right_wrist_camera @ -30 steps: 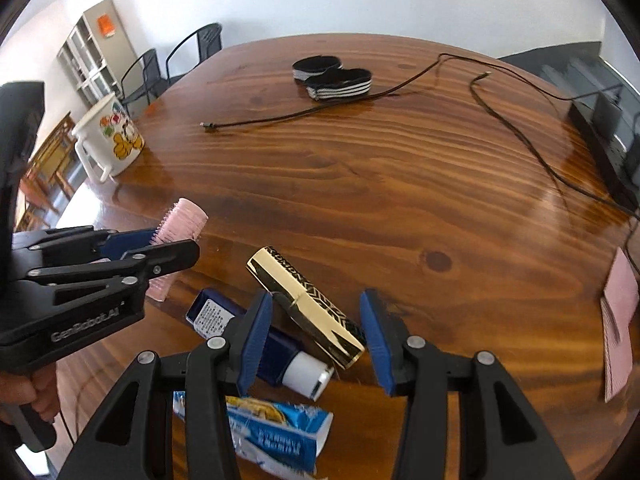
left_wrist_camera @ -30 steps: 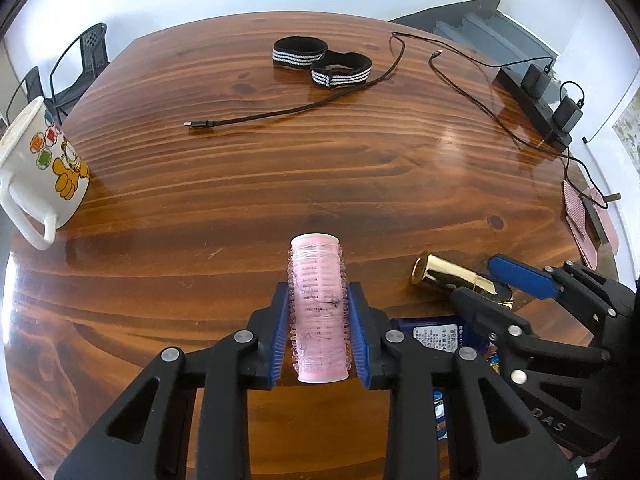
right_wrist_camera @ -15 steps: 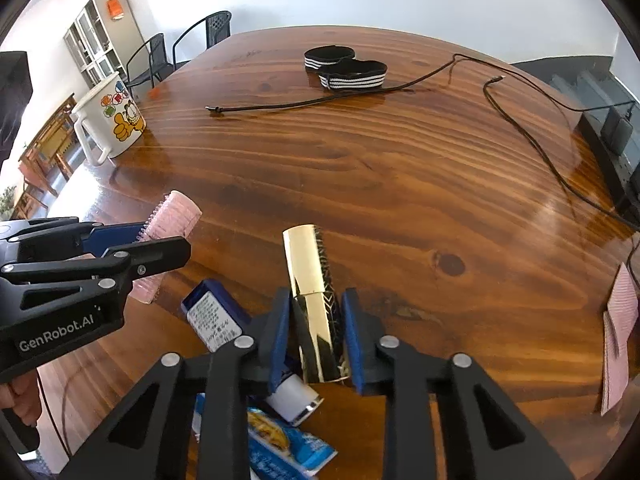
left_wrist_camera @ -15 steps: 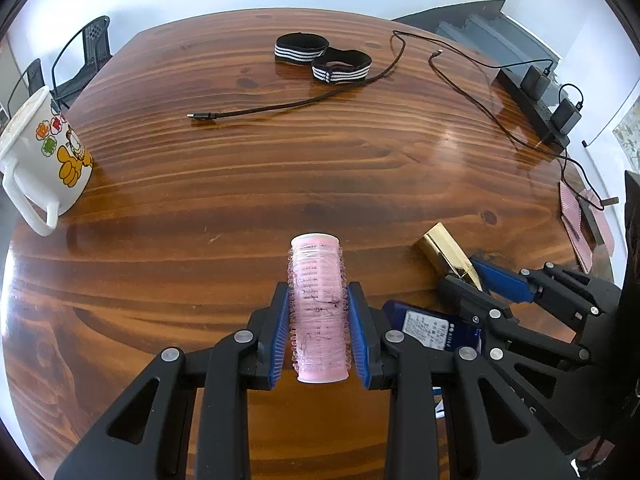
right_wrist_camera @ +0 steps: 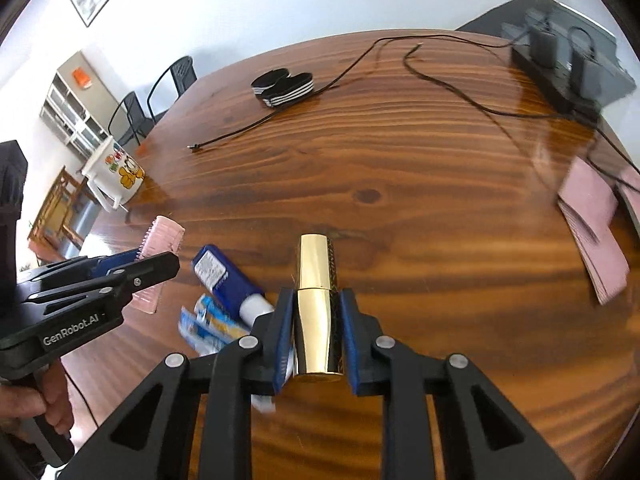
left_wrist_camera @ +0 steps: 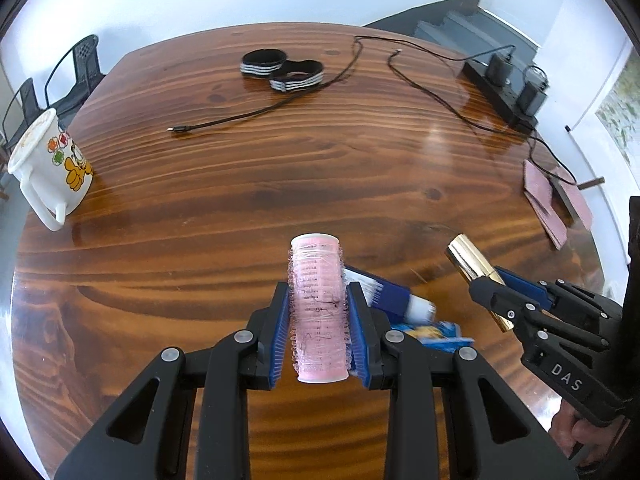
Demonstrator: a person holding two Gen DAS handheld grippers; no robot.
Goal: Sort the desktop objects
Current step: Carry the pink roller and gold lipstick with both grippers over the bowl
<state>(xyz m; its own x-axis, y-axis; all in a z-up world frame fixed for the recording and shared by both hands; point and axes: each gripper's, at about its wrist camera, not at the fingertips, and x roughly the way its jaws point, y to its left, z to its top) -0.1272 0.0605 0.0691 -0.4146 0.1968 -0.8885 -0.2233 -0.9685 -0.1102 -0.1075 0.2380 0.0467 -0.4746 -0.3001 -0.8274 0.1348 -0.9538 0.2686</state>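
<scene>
A pink hair roller (left_wrist_camera: 317,312) is held lengthwise in my left gripper (left_wrist_camera: 318,292), which is shut on it above the wooden table (left_wrist_camera: 200,232). My right gripper (right_wrist_camera: 316,296) grips a gold cosmetic tube (right_wrist_camera: 316,268). Its jaws are closing and the blue pads press on the tube's sides. The tube hangs clear of the table. In the left wrist view the gold tube (left_wrist_camera: 466,254) and right gripper (left_wrist_camera: 494,278) are at the right. In the right wrist view the roller (right_wrist_camera: 162,236) and left gripper (right_wrist_camera: 156,258) are at the left.
A dark blue tube (right_wrist_camera: 224,276) and a blue-white packet (right_wrist_camera: 208,326) lie between the grippers. A cartoon mug (left_wrist_camera: 52,168) stands at the left edge. Striped black bands (left_wrist_camera: 282,68) and a black cable (left_wrist_camera: 256,114) lie far back. Pink booklets (left_wrist_camera: 544,204) and a power strip (left_wrist_camera: 504,92) are at the right.
The right gripper closed on the gold tube and lifted it off the table, turning it upright in view. The left gripper rose and shifted with the roller still held.
</scene>
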